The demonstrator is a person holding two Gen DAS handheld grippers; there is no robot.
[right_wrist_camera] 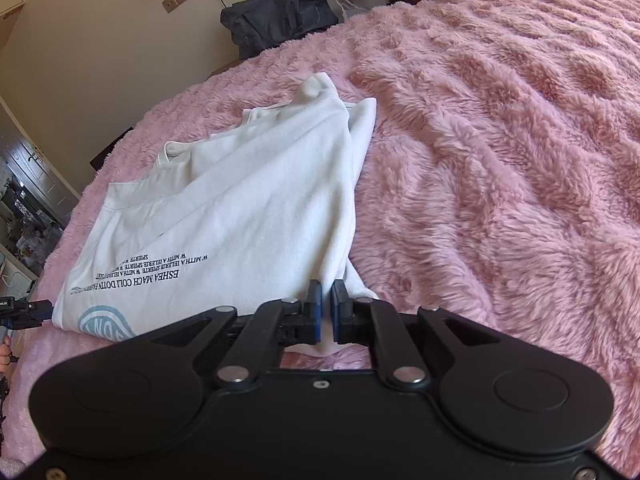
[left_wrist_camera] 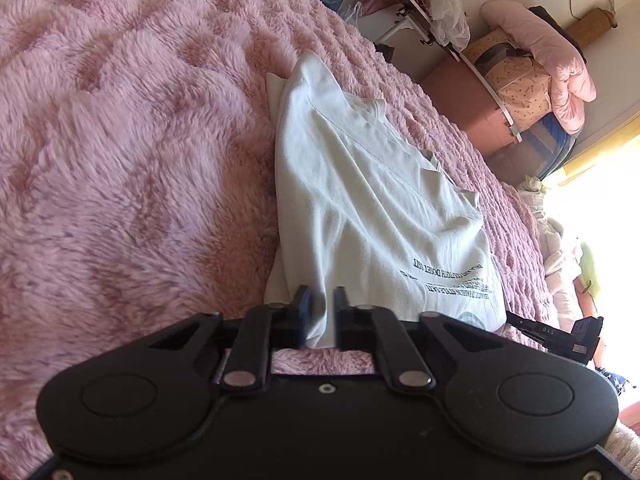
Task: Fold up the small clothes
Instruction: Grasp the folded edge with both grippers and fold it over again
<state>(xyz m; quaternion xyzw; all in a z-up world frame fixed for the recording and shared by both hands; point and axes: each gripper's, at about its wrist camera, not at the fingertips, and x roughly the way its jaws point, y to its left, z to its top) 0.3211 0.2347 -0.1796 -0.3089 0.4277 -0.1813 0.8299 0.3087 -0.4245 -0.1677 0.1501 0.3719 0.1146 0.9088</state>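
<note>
The white shirt [left_wrist_camera: 360,200] is spread on the pink blanket [left_wrist_camera: 120,160], its near corners clamped by the left gripper [left_wrist_camera: 322,300] and right gripper [right_wrist_camera: 326,292]; thin pinches, seemingly, could slip when lifted.

Daylight is pouring in hard from the blown-out window area [left_wrist_camera: 600,216] at the right of the left wrist view, washing detail to white glare. The fluffy pink plush blanket [right_wrist_camera: 500,140] is glowing evenly, and soft shadows are pooling under the white printed cotton T-shirt [right_wrist_camera: 248,208]. Fisheye bending is curving both frames' edges, and corners are darkening slightly.
</note>
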